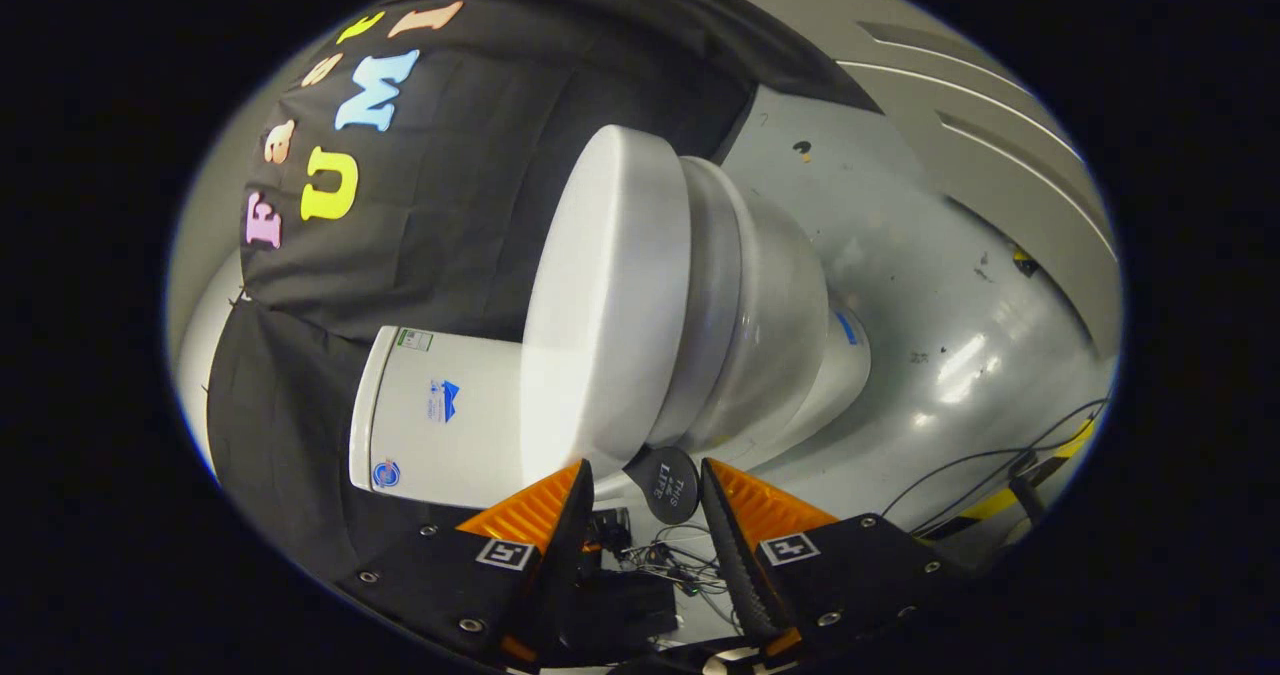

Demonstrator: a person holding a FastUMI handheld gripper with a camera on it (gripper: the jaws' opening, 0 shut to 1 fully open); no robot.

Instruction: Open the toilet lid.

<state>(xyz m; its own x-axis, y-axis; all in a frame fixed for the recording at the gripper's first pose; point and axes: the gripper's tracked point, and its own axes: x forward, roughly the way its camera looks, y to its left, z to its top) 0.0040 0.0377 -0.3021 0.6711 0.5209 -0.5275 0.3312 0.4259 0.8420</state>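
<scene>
The camera is rolled, so the white toilet appears lying on its side. Its lid [600,305] is down flat on the seat and bowl [775,335], and the tank [440,420] stands against the black cloth wall. A small round black tab [668,485] sticks out from the lid's edge. My gripper [644,465] is open, with the tab sitting in the gap between the two fingertips and touching neither that I can see. The fingertips are very near the lid's rim.
Glossy grey floor [930,285] spreads beyond the bowl. Thin black cables [1000,460] and a yellow-and-black strip [1010,500] lie on it near the right finger. A grey panelled wall [1000,115] rises behind. A tangle of wires [665,555] sits between the finger bases.
</scene>
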